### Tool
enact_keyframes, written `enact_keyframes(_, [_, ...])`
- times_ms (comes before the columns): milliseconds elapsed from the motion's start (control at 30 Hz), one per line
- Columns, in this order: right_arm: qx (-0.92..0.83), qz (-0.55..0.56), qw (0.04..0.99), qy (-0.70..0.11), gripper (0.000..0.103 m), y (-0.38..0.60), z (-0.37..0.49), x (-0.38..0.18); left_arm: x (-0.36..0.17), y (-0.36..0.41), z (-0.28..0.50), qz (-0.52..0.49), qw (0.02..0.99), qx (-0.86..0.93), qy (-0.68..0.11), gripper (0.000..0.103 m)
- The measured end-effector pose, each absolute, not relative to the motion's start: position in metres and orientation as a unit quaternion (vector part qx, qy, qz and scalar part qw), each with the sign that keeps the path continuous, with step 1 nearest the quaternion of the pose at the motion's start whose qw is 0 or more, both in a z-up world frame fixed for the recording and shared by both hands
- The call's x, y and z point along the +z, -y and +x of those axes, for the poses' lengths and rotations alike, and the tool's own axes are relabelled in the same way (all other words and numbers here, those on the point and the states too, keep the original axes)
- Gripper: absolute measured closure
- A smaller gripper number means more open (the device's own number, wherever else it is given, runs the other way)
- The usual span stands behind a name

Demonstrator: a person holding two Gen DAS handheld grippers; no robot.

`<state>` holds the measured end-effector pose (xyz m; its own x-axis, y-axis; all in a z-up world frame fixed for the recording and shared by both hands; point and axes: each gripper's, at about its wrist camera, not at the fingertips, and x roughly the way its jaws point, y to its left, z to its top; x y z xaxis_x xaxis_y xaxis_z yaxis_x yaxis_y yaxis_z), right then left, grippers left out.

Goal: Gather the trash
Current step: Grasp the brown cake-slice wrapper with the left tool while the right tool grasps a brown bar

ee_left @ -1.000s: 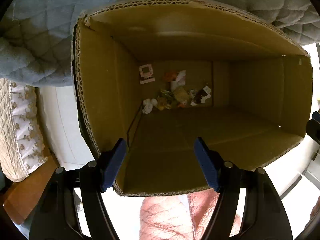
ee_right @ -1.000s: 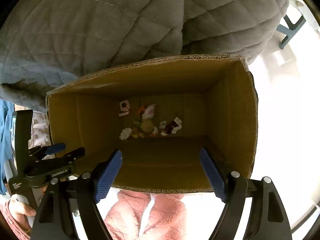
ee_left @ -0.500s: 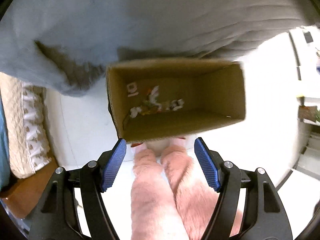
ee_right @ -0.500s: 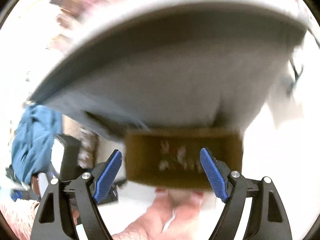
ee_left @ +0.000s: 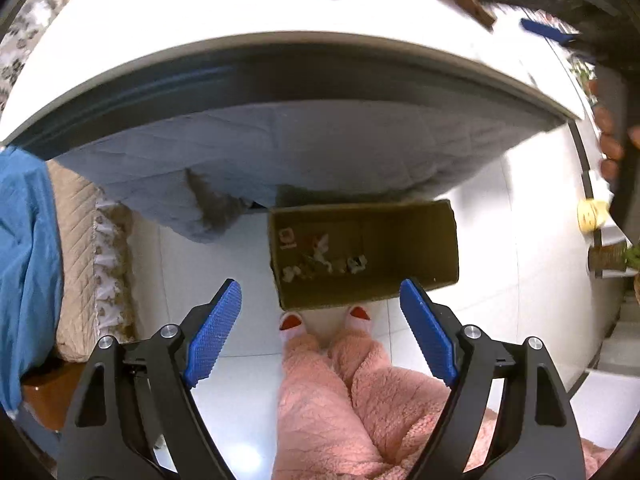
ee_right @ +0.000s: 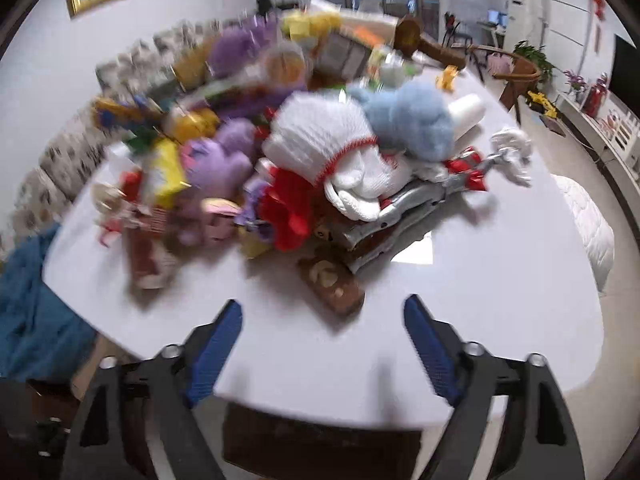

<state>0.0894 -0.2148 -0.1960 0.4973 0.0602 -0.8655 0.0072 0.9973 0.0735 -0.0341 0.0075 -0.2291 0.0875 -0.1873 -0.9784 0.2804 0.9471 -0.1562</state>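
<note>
Both grippers have come up and away from the cardboard box (ee_left: 362, 254) on the floor; a second ago each camera looked straight down into it at close range; the box now sits small and low beneath the table edge (ee_left: 280, 40), just ahead of the person's slippers (ee_left: 290, 322). Scraps of trash (ee_left: 324, 262) lie along the box's bottom; the deposit looks complete.

The left gripper (ee_left: 320, 332) points down over the box; its jaws have just been opening, stand wide, and nothing is between them. The right gripper (ee_right: 322, 344) now faces the tabletop (ee_right: 480, 300); its jaws have just been closing somewhat, yet remain well apart and empty.

On the table a heap of plush toys, white knitwear (ee_right: 320, 140) and wrappers is blurred by motion; a brown wrapper (ee_right: 332, 280) lies nearest the right gripper, apart from its fingers. My judgement: the cycle has turned from dropping to fetching; the next piece is yet to be picked; sorting trash from toys in that heap is the risk.
</note>
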Motion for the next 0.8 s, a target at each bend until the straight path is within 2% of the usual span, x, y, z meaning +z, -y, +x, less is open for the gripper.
enact_keyframes(100, [0.019,0.018,0.858,-0.513,0.045,0.212,0.104,-0.207,-0.227,-0.018,-0.035,0.029,0.739,-0.146,-0.657,0.023])
enact_keyframes(167, [0.019,0.009,0.858,-0.513,0.059,0.211,0.108,-0.206,-0.228,-0.025,-0.036,0.026,0.737,-0.139,-0.661,0.023])
enact_keyframes(200, [0.018,0.016,0.856,-0.516,0.072,0.213,0.108,-0.205,-0.230,-0.028,-0.036,0.024,0.735,-0.134,-0.665,0.023])
enact_keyframes(267, [0.027,0.041,0.851,-0.524,0.079,0.216,0.105,-0.204,-0.231,-0.032,-0.033,0.022,0.732,-0.126,-0.669,0.023])
enact_keyframes(433, [0.021,0.115,0.842,-0.527,0.081,0.234,0.080,-0.205,-0.218,-0.032,-0.010,0.016,0.749,-0.123,-0.651,0.023])
enact_keyframes(600, [0.017,0.183,0.839,-0.512,0.081,0.255,0.050,-0.194,-0.180,-0.006,0.043,0.015,0.797,-0.131,-0.589,0.023])
enact_keyframes(700, [0.023,0.205,0.840,-0.502,0.081,0.262,0.035,-0.184,-0.166,0.023,0.077,0.063,0.830,-0.108,-0.544,0.023])
enact_keyframes(800, [0.028,0.219,0.840,-0.495,0.081,0.262,0.023,-0.176,-0.175,0.055,0.110,0.106,0.833,-0.096,-0.534,0.023])
